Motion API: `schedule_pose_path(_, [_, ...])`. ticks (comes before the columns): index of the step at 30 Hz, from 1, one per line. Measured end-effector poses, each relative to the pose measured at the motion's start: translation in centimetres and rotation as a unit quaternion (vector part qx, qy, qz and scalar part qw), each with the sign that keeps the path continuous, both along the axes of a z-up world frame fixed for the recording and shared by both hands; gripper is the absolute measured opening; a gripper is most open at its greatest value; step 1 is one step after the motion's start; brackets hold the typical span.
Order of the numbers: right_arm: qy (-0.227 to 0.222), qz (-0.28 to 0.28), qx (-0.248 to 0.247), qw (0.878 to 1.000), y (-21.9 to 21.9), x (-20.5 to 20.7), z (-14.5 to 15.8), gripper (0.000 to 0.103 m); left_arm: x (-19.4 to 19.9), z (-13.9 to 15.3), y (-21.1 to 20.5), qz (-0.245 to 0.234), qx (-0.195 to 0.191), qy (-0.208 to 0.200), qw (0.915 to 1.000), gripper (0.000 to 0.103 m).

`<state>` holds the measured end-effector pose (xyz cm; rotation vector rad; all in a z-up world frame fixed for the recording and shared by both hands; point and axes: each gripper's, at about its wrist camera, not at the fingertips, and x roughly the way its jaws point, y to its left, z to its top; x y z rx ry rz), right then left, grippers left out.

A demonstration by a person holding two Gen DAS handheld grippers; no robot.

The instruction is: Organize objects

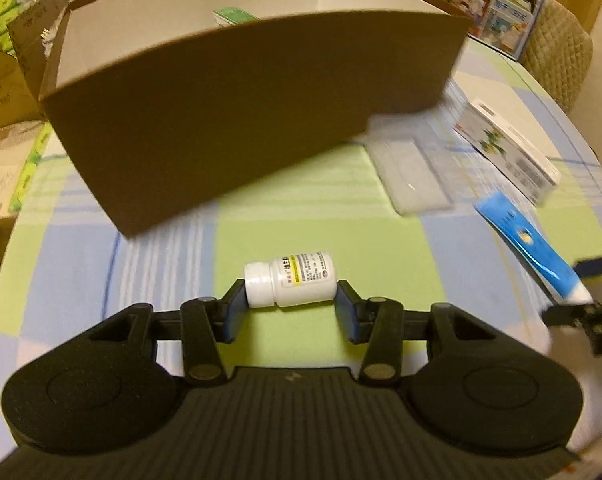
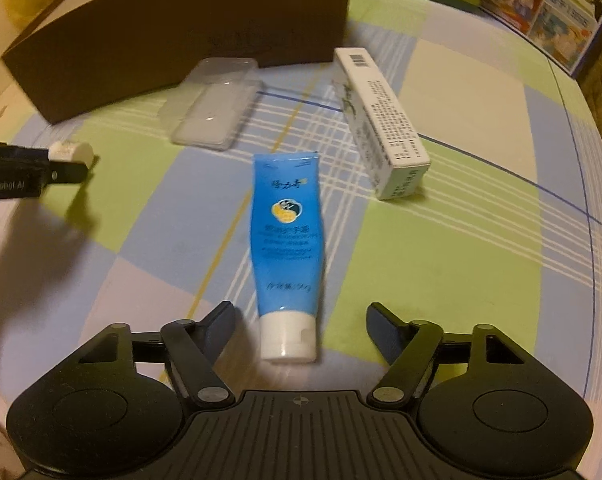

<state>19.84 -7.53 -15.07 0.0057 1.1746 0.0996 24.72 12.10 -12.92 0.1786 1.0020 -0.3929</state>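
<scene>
My left gripper (image 1: 290, 300) is shut on a small white pill bottle (image 1: 291, 279), held on its side by cap and base, in front of the open brown box (image 1: 241, 92); the bottle also shows in the right wrist view (image 2: 70, 151). My right gripper (image 2: 301, 330) is open, its fingers either side of the white cap of a blue tube (image 2: 287, 240) lying on the checked tablecloth (image 2: 441, 260). The tube also shows in the left wrist view (image 1: 529, 248).
A clear plastic case (image 2: 213, 104) and a white carton (image 2: 385, 120) lie near the brown box (image 2: 161, 28). A green packet (image 1: 233, 16) lies inside the box. A picture box (image 2: 541, 12) stands at the back right. Cardboard boxes (image 1: 5, 80) stand off the table's left.
</scene>
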Motion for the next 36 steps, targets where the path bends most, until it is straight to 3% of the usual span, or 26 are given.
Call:
schedule_pose_path(7, [-0.037,-0.014,0.014,0.999,-0.3,0.8,0.0,0.049,-2.7,0.3,-1.4,-0.006,-0.004,0.021,0.9997,0.042])
schedule_pose_path(11, [-0.057,0.004,0.007,0.998,0.7,1.0,0.0,0.036,-3.0,0.3,-2.0,0.004,0.001,0.022,0.9998,0.042])
schedule_pose_path(15, [-0.064,0.016,0.004,0.998,1.4,0.8,-0.2,0.036,-2.6,0.3,-1.9,0.018,-0.010,0.030,0.9993,0.057])
schedule_pose_path(18, [-0.066,0.018,0.007,0.998,1.4,0.7,-0.2,0.036,-2.2,0.2,-2.0,0.027,-0.012,0.033,0.9990,0.060])
schedule_pose_path(24, [-0.064,0.012,0.007,0.998,1.5,0.7,-0.2,0.036,-2.3,0.4,-2.0,0.035,-0.007,0.029,0.9989,0.042])
schedule_pose_path(36, [-0.071,0.020,0.006,0.997,1.5,0.4,-0.2,0.036,-3.0,0.6,-2.6,0.031,0.003,0.030,0.9991,0.042])
